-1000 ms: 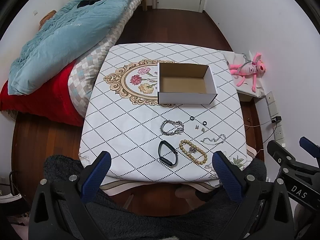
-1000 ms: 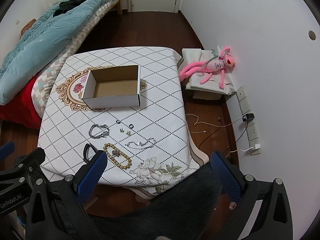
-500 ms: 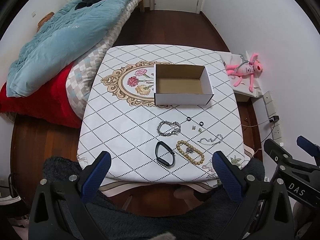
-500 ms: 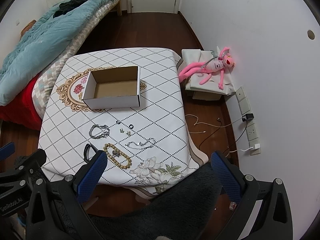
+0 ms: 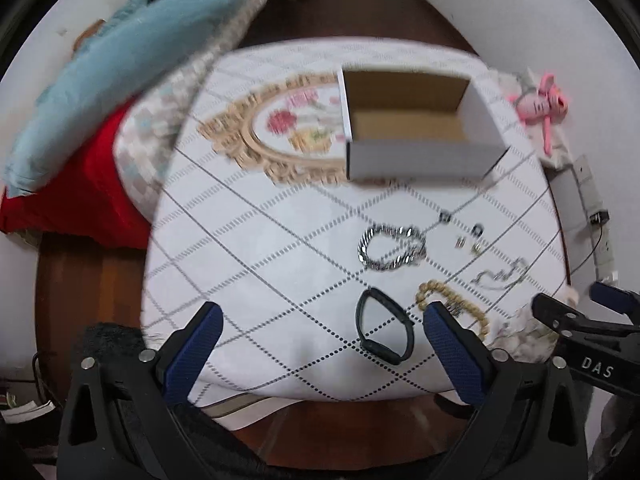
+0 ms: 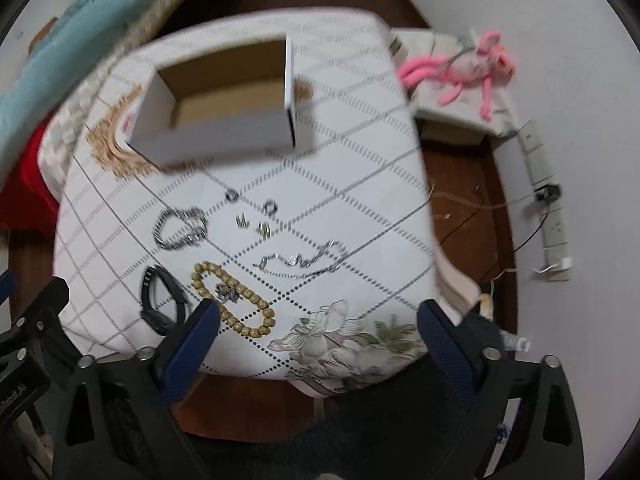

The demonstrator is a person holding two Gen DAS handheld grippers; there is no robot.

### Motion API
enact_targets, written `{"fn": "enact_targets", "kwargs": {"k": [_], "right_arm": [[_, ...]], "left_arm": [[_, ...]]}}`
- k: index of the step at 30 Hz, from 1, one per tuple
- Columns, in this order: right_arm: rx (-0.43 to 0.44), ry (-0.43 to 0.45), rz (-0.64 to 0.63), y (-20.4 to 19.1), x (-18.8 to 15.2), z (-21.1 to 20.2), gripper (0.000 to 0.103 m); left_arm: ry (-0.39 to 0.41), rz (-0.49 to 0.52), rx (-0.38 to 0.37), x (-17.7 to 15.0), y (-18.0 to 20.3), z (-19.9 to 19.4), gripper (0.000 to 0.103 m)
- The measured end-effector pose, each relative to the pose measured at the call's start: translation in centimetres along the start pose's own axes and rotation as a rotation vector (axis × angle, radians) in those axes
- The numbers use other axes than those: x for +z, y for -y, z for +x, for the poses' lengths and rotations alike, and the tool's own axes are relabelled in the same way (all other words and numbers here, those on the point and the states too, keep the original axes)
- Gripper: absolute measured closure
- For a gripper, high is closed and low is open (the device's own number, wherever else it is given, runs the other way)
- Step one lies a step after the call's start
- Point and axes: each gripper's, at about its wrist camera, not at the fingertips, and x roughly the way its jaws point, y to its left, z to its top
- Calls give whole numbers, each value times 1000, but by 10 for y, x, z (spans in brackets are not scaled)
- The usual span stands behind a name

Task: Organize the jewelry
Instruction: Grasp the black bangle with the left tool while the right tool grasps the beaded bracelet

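Observation:
An empty white cardboard box (image 5: 416,132) (image 6: 216,100) stands on the patterned tablecloth (image 5: 260,240) (image 6: 360,160). In front of it lie a silver chain bracelet (image 5: 390,246) (image 6: 180,226), a black band (image 5: 382,332) (image 6: 162,300), a wooden bead bracelet (image 5: 452,304) (image 6: 234,300), a thin silver chain (image 5: 500,274) (image 6: 304,260), two small rings (image 6: 232,196) and small studs (image 6: 252,225). My left gripper (image 5: 320,328) hangs above the table's near edge, jaws wide and starting to close, nothing between them. My right gripper (image 6: 318,326) hovers likewise over the near right corner, empty, jaws closing slightly.
A bed with a light blue quilt (image 5: 120,60) and red sheet (image 5: 80,192) lies left of the table. A pink plush toy (image 6: 468,68) rests on a low box by the right wall, near sockets and cables (image 6: 548,196). Dark wooden floor surrounds the table.
Both grippers have dropped toward the table, so the box and jewelry look larger and blurred. Nothing on the table has moved.

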Motion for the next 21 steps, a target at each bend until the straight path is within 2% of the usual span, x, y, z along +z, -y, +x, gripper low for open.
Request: {"fn": "enact_targets", "kwargs": {"k": [1,4,5,12,15,18,20,21], "right_arm": [[4,-11,-4,-2,-1,11,11],[26,-65,3,-7,-4,47,18],[35,-84,7,-8,-5,58,22],[52,-132,5,-20,-17,101,30],[36,-127,-5,-22,-20,108,33],[16,-121,-22,-27,-22,108,35],[-1,-108,-40,-32,-24,108,39],[-1,-106,-42,-33,-24,106,40]], "left_arm": [[-23,1,3,-2,0,10,13],[-78,6,-16,-8,3,37,20],[-86,6,-27,-10,4,42,21],[-129,6,-64,-20,13,72,21],[-143,5,-77,-22,15,80,29],[-153,2,-88,-25,15,86,47],[-163,-5,-98,-26,13,90,64],[-150,-3,-93,-26,11,90,65]]}}
